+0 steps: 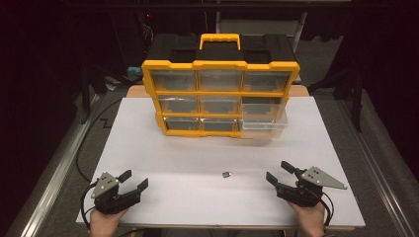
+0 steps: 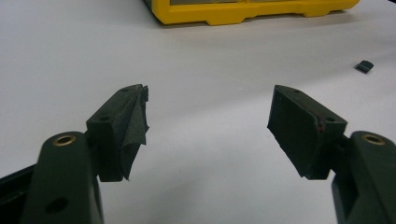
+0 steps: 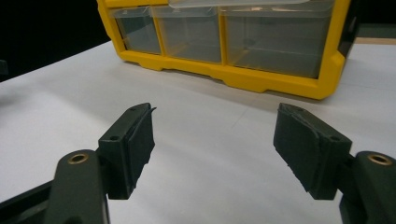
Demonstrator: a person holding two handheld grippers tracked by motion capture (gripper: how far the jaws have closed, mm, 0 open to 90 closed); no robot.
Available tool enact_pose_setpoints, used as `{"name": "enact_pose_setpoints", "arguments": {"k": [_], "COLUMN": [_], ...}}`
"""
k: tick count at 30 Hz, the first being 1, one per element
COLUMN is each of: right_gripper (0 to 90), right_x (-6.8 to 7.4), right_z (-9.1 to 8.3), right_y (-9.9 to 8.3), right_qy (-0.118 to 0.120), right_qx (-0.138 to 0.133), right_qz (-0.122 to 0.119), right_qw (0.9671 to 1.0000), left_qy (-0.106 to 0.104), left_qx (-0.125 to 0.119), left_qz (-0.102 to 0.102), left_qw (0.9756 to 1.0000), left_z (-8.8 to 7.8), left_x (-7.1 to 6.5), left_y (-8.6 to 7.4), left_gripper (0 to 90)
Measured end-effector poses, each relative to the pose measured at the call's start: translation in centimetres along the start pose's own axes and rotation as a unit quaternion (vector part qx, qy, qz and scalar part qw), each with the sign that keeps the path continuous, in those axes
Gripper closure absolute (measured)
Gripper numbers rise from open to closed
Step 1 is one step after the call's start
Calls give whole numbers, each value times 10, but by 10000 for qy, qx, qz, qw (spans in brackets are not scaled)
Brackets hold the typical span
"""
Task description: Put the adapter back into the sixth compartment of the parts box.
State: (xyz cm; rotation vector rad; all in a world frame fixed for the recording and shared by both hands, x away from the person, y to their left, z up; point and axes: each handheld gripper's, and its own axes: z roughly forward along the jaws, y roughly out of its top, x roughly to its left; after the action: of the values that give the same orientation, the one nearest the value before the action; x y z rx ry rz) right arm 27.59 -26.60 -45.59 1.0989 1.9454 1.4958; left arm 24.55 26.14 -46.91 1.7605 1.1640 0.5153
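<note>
the small dark piece (image 1: 227, 174) lies alone on the white table (image 1: 163, 163), between the two grippers and nearer the right one, well in front of the yellow drawer cabinet (image 1: 220, 94); both the left gripper (image 1: 134, 180) and the right gripper (image 1: 280, 173) are spread wide, holding nothing; i'd approach low with the right, straddle the piece squarely, then close gently; what the piece is stays too small to tell, and the half-pulled lower right drawer (image 1: 263, 123) looks blurred.

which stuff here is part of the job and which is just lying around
In the job:
- small dark part on the table
- yellow drawer organizer, its bottom right drawer pulled out
- left tool and right tool, both open

Lying about:
- white table
- cables on the floor
</note>
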Motion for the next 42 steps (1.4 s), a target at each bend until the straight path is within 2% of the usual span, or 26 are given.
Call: {"name": "enact_pose_setpoints", "arguments": {"k": [14,23,35,39,42], "right_gripper": [291,293,299,324,368], "right_x": [16,26,49,56,59], "right_z": [27,43,79,90,96], "right_y": [6,13,22,24,26], "right_qy": [356,474,758,840,894], "right_qx": [122,167,251,404,699], "right_qz": [-110,-109,-212,-273,-253], "right_qw": [9992,9987,9966,9953,9932], "left_qy": [-31,-61,-104,-118,-124], "left_qx": [6,-6,-25,-29,-29], "left_qz": [-12,-3,10,16,27], "left_qw": [10000,10000,9999,9999,9999], "left_z": [1,1,0,0,0], "left_x": [0,0,-1,-1,-1], "left_y": [0,0,0,1,1], "left_gripper": [290,290,290,290,290]}}
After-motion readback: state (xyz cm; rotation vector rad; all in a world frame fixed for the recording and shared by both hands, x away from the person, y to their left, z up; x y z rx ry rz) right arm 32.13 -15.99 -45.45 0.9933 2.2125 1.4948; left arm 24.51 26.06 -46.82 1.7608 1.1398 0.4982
